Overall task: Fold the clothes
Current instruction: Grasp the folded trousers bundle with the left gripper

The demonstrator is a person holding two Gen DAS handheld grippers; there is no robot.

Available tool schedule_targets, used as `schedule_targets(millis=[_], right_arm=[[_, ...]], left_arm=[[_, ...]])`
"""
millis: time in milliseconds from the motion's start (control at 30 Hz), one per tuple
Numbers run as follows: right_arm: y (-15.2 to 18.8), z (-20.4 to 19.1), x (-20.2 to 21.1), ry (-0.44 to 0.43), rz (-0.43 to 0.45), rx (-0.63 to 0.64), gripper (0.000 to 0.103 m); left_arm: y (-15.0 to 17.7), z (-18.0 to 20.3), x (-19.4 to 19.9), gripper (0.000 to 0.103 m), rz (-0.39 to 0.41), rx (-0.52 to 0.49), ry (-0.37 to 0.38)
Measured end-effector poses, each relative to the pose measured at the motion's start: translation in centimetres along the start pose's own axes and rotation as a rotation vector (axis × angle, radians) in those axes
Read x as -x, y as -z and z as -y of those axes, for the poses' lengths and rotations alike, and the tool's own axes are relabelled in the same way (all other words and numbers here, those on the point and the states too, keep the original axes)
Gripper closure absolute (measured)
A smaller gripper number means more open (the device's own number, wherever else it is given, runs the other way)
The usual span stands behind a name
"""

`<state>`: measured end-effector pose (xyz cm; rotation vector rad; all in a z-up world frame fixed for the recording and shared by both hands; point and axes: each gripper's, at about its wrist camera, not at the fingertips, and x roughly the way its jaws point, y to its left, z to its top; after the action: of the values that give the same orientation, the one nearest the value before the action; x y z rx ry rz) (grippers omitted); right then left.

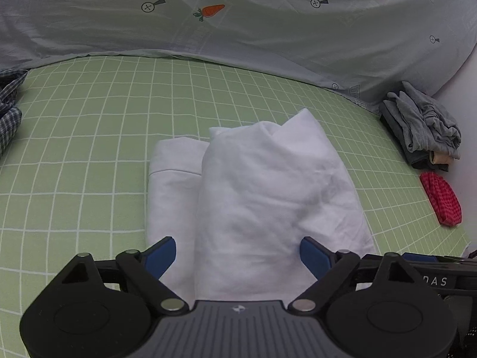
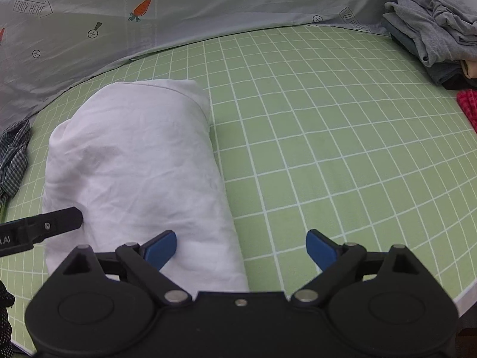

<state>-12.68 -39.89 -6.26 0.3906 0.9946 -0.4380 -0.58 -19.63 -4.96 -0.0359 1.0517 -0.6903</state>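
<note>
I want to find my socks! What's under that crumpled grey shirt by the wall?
Under the crumpled grey shirt lies a stack of darker folded clothes, with a peach bit peeking out. What's deeper in the stack is covered.

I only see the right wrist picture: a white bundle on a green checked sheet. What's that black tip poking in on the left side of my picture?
Observer: That's the left tongs, standing open over the near end of the white bundle.
Operator: Is the bundle one neat roll?
Observer: No, a flatter folded layer sticks out along its left side.
Operator: And the red thing at my edge?
Observer: A small red checked cloth, folded oblong, near the grey pile.
</note>
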Motion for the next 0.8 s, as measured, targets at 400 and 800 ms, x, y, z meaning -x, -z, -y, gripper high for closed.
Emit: schedule_targets(millis=[400, 800], right_arm=[[-2.0, -1.0, -1.3, -0.082, -0.03, 0.074, 0.005], [-0.7, -0.7, -3.7, -0.222, -0.091, -0.047, 0.0]], left_arm=[[1.0, -2.1, 2.9, 0.096, 0.056, 0.157, -0.061], [1.8, -4.7, -1.4, 0.029, -0.073, 0.046, -0.175]])
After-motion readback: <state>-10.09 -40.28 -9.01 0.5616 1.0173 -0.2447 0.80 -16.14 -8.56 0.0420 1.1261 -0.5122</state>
